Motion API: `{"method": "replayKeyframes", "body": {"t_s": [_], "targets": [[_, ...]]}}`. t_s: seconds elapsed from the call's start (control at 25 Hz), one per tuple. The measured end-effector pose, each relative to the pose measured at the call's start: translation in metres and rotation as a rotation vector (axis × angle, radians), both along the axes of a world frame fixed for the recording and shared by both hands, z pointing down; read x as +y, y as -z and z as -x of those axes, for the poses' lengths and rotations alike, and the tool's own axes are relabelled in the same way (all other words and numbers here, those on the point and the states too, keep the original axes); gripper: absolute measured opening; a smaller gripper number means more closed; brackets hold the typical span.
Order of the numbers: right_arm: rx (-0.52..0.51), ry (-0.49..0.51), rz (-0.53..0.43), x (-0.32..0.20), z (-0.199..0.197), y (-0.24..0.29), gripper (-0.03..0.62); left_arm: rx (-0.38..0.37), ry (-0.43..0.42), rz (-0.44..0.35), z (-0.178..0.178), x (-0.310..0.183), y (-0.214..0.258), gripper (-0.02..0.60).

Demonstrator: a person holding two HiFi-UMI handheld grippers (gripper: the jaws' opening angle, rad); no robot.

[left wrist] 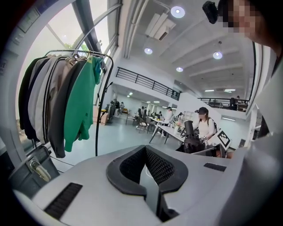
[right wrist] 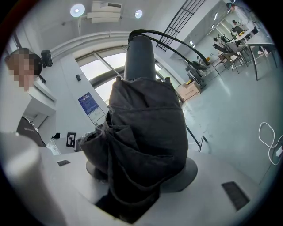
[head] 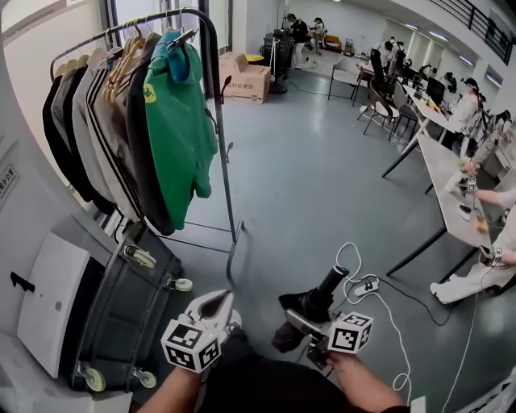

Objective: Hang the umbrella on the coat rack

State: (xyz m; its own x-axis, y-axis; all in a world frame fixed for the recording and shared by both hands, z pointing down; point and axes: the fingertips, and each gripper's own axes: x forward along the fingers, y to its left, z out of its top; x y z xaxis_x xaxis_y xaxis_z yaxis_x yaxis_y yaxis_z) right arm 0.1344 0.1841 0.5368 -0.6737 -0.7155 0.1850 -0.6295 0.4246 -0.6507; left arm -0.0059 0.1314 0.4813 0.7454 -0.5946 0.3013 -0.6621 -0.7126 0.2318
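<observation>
Right gripper [head: 302, 323] pinches the folded black fabric umbrella [head: 306, 304] around its soft, light canopy. It likely hooks best by the stiff handle's cord loop onto the black metal coat rack [head: 219, 137] at 11 o'clock. Left gripper [head: 216, 305]: pressed together, empty.

floor [head: 322, 185]: grey, glossy | tables [head: 439, 161]: white, along right | boxes [head: 246, 81]: cardboard, far back | lights [left wrist: 177, 12]: round, overhead, lit

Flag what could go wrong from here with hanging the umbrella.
1. The right gripper clamps the umbrella by its loose folded fabric, so it may slip or unfurl.
2. The coat rack is crowded with hangers up to the green jacket, so the umbrella could snag or knock one off.
3. The white cable loops on the floor, a possible trip hazard.
</observation>
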Motion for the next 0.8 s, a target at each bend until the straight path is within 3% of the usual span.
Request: {"method": "replayKeyframes", "body": {"t_s": [0.16, 0.32, 0.8], "targets": [[0.003, -0.005, -0.003, -0.022, 0.002, 0.002, 0.224, -0.009, -0.01, -0.031, 0.0, -0.022, 0.007, 0.015], [0.017, 0.019, -0.014, -0.052, 0.009, 0.003, 0.224, -0.017, -0.001, -0.014, 0.008, -0.049, 0.001, 0.015], [0.067, 0.09, -0.033, -0.172, 0.043, 0.031, 0.224, 0.032, 0.006, -0.028, 0.022, -0.175, 0.025, 0.015]]}}
